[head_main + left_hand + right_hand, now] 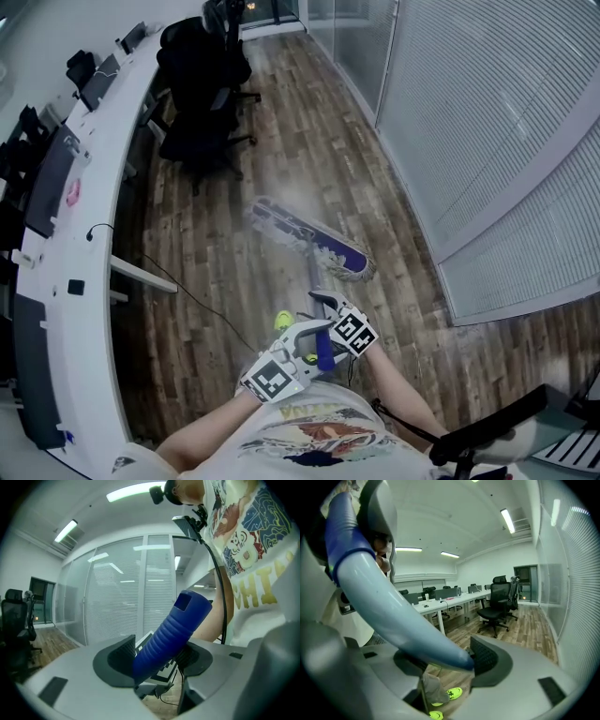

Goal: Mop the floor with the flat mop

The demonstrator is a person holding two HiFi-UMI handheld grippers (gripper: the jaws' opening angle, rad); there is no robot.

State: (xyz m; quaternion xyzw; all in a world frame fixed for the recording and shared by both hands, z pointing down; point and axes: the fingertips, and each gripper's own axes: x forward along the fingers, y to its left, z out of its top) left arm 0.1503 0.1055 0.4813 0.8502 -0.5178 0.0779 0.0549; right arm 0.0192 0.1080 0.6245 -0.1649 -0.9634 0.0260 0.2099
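The flat mop's head (pixel 309 239) lies slantwise on the wooden floor ahead of me, its fringed pad down. Its pale pole (pixel 311 277) runs back to a blue ribbed grip (pixel 325 352) at my chest. My left gripper (pixel 319 342) is shut on that blue grip (pixel 173 630), which stands slanted between the jaws (pixel 154 656). My right gripper (pixel 323 305) sits just ahead of it, shut on the pale pole (pixel 384 602), which crosses its jaws (pixel 450 660) and rests against the right pad.
A long white desk (pixel 84 234) curves along the left, with black office chairs (pixel 202 84) at its far end. Glass walls with blinds (pixel 487 141) line the right. A thin cable (pixel 187 295) trails over the floor. Yellow-green shoes (pixel 281 321) stand under me.
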